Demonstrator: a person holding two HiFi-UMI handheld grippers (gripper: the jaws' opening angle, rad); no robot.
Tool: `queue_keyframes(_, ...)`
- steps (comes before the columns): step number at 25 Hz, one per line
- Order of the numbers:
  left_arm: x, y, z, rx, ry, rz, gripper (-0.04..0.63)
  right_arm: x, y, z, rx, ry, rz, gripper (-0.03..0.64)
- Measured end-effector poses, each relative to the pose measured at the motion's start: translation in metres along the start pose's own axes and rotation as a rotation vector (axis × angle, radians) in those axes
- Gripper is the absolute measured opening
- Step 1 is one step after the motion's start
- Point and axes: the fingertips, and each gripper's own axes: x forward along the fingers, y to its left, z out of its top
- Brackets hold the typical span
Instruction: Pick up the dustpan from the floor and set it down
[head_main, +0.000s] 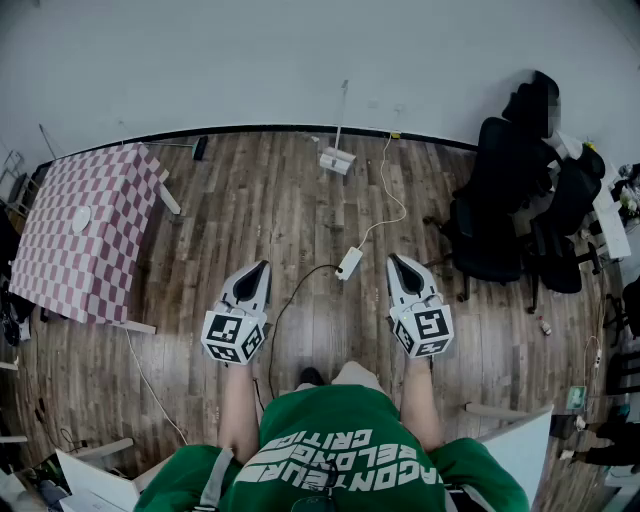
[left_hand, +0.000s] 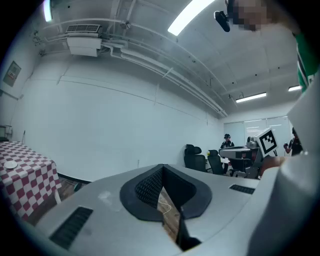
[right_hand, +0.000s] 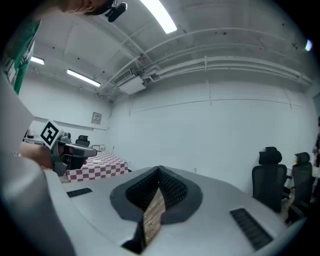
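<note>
Wood floor (head_main: 250, 210) — cable (head_main: 384, 172) beside dustpan (head_main: 337, 159); checkered table (head_main: 85, 225), office chairs (head_main: 495, 210).

The room was evenly bright under ceiling strip lights (left_hand: 192, 15), which glared white in both gripper views. Shadows on the wooden floor (head_main: 300, 210) were faint and soft. Every view bowed strongly toward its edges, with dark vignetted corners.
</note>
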Motion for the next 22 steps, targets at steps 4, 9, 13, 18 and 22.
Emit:
queue_keyframes(4, 0.01, 0.011, 0.003, 0.008, -0.01, -0.004, -0.003, 0.015, 0.0, 0.002, -0.003, -0.009, 0.001, 0.009)
queue_keyframes(9, 0.03, 0.021, 0.004, 0.016, 0.007, -0.016, -0.003, 0.038, -0.009, 0.0, 0.008, 0.001, -0.006, 0.009)
queue_keyframes(13, 0.057, 0.037, 0.002, 0.016, 0.022, -0.016, -0.003, 0.066, -0.024, -0.004, 0.026, 0.008, -0.017, 0.009)
queue_keyframes(18, 0.111, 0.067, -0.001, 0.028, 0.042, -0.035, -0.003, 0.127, -0.059, -0.012, 0.045, 0.011, -0.021, 0.009)
queue_keyframes(22, 0.166, 0.101, 0.007, 0.054, 0.069, -0.035, -0.003, 0.199, -0.092, -0.01, 0.061, -0.011, 0.01, 0.009)
